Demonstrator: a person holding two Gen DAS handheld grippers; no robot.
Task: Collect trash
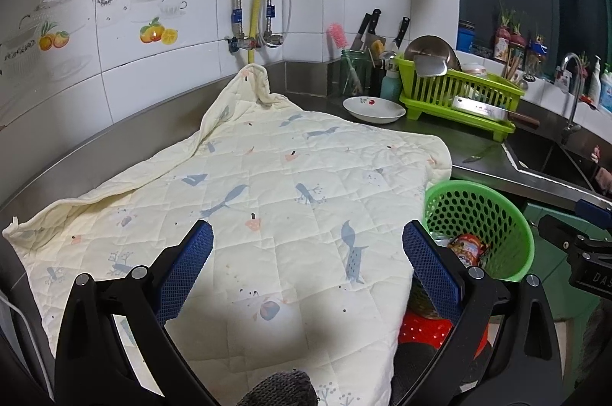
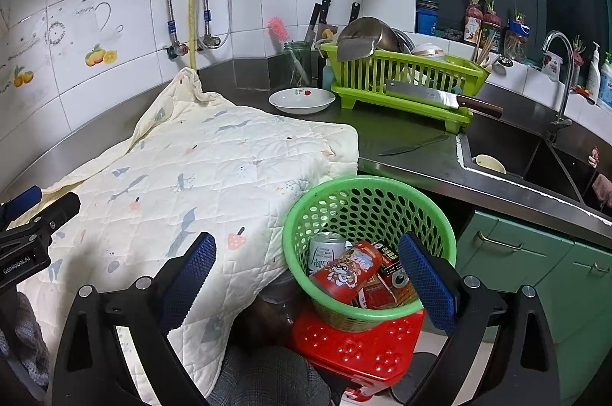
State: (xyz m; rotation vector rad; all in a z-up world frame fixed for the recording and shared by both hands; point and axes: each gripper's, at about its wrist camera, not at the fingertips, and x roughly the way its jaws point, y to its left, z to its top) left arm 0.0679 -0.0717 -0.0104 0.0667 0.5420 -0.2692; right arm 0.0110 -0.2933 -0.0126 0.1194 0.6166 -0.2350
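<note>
Left gripper (image 1: 308, 234) jaws wide apart, nothing between them, hovering above the near half of the quilted cloth (image 1: 267, 184) that covers the steel counter (image 1: 485, 157). Right gripper (image 2: 306, 249) likewise spread, nothing held, positioned over the cloth's near right edge and the green perforated basket (image 2: 367, 207). The basket sits on a red plastic stool (image 2: 355, 345) just off the counter's front edge, its rim touching the draped cloth. Inside the basket: a silver can (image 2: 325, 247) standing at the left wall, a red snack packet (image 2: 344, 272) lying across the middle, and a dark-printed carton (image 2: 396, 272) at the right. The cloth surface itself is flat and bare; its far corner is bunched up against the backsplash. Beyond the cloth's far right edge, on exposed steel: a white dish (image 2: 302, 100), a lime drying rack (image 2: 405, 81) with a cleaver (image 2: 440, 98) laid across its front, and a loose knife (image 2: 413, 145) near the sink (image 2: 508, 146) rim. A pale cup (image 2: 489, 163) sits in the sink's near corner. Green cabinet doors (image 2: 535, 264) lie below the counter, right of the basket.
</note>
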